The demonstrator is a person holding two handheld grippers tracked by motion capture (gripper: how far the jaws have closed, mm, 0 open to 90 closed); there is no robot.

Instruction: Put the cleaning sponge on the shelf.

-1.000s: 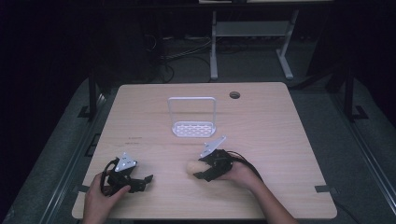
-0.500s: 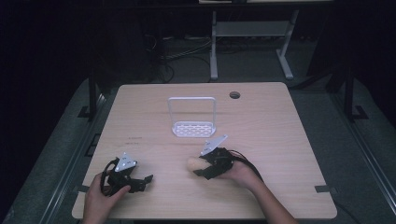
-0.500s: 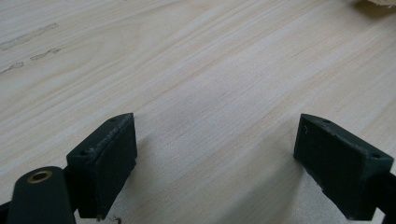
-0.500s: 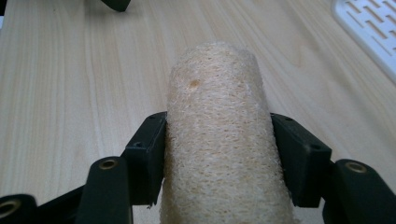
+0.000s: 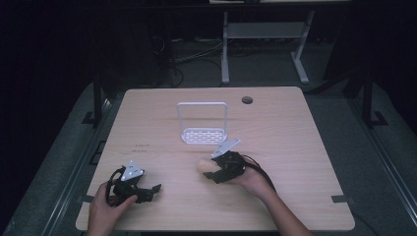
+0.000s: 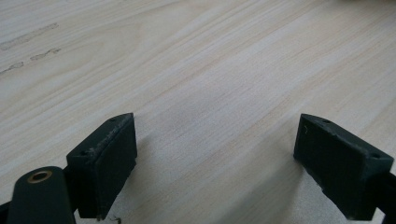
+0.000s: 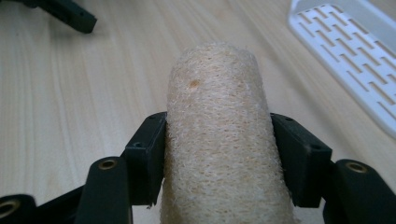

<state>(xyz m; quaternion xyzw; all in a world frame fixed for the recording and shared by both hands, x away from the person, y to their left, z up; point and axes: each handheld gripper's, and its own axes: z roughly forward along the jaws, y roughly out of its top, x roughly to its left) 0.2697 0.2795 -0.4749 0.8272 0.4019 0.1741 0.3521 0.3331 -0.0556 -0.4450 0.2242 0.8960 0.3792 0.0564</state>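
A tan, fibrous loofah sponge [image 7: 217,126] shaped like a thick roll sits between the jaws of my right gripper [image 7: 218,149], which is shut on it. In the high view the loofah sponge [image 5: 202,165] pokes out left of the right gripper [image 5: 212,169], low over the wooden table [image 5: 275,128] near its middle front. My left gripper [image 5: 152,191] rests at the front left of the table, held by a hand. Its jaws stand wide apart in the left gripper view [image 6: 215,154] with bare wood between them.
A white slotted rack [image 5: 204,133] with an upright wire frame stands just behind the right gripper; its base [image 7: 355,56] lies close at the right in the right gripper view. A round cable hole [image 5: 247,100] is at the back. Dark floor surrounds the table.
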